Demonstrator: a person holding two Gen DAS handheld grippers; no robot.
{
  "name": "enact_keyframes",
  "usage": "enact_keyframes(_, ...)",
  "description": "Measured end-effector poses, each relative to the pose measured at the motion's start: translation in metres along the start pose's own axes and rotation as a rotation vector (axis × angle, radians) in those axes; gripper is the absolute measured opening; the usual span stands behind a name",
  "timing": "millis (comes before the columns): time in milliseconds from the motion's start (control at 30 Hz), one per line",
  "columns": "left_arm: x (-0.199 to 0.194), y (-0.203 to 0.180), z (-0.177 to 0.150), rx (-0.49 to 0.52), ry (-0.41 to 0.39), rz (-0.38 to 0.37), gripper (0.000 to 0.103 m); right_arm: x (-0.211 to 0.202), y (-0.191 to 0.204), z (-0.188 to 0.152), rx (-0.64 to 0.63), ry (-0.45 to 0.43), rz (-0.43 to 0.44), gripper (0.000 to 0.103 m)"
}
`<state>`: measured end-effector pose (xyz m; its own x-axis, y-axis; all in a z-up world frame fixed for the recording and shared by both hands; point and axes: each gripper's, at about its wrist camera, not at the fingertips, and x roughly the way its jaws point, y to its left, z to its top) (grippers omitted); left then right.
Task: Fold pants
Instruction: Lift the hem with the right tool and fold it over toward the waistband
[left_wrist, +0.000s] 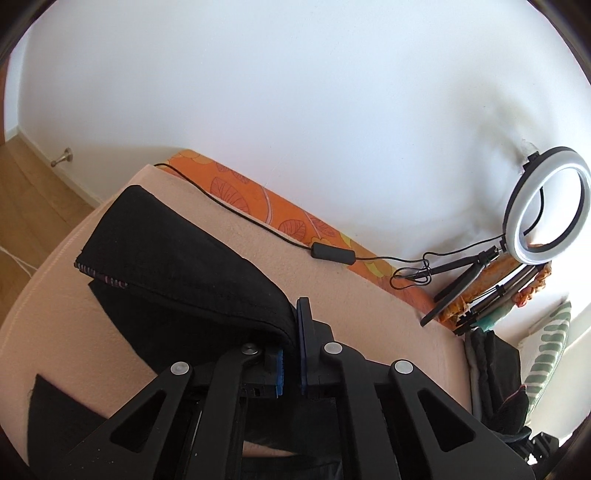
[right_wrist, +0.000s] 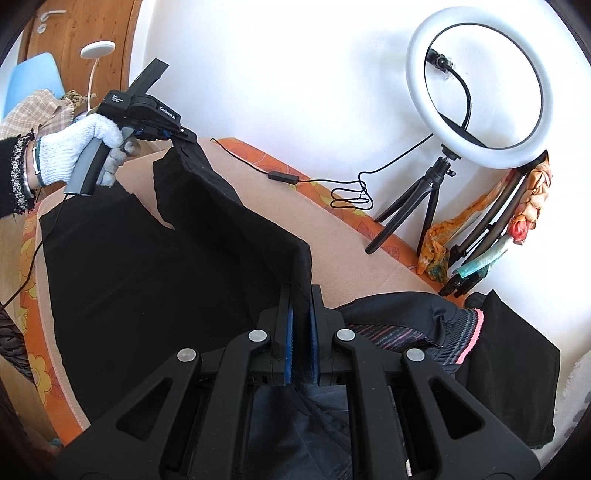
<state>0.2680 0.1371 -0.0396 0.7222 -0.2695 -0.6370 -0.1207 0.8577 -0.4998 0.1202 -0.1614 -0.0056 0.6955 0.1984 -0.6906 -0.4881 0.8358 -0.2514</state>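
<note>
The black pants are spread over a peach blanket on a bed, with one edge raised off the surface between the two claws. The left claw is clamped shut on a doubled fold of that cloth, and the right claw is likewise closed on the pants' edge, so the fabric hangs as a slack ridge between them.

The fold is judged to be in its carrying stage. It would be done best if both held corners were moved together at equal height, the span between them kept lightly taut, and the raised edge laid squarely over the flat part so the seams line up. A sagging middle is likely to leave a crease.

A gloved hand on the left claw's handle, and the full lifted span of cloth, are shown only in the right wrist view, as is a striped waistband with pink trim on dark clothing lying beside the right claw. The striped inner lining at the far end of the fold is shown only in the left wrist view. A ring light is seen in both.
</note>
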Motion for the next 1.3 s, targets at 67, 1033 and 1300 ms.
enact_keyframes(67, -0.02, 0.001, -0.007, 0.004, -0.015, -0.007, 0.004, -0.01, 0.007, -0.003, -0.011, -0.002, -0.005, 0.008)
enact_keyframes(1033, -0.131, 0.059, -0.181, -0.051, -0.052, -0.002, 0.004, -0.035, 0.097, -0.125, 0.032, 0.149, 0.045, 0.008)
enact_keyframes(1300, -0.136, 0.103, -0.178, -0.175, -0.067, 0.04, 0.018, -0.024, 0.114, -0.138, -0.001, 0.182, 0.04, 0.008)
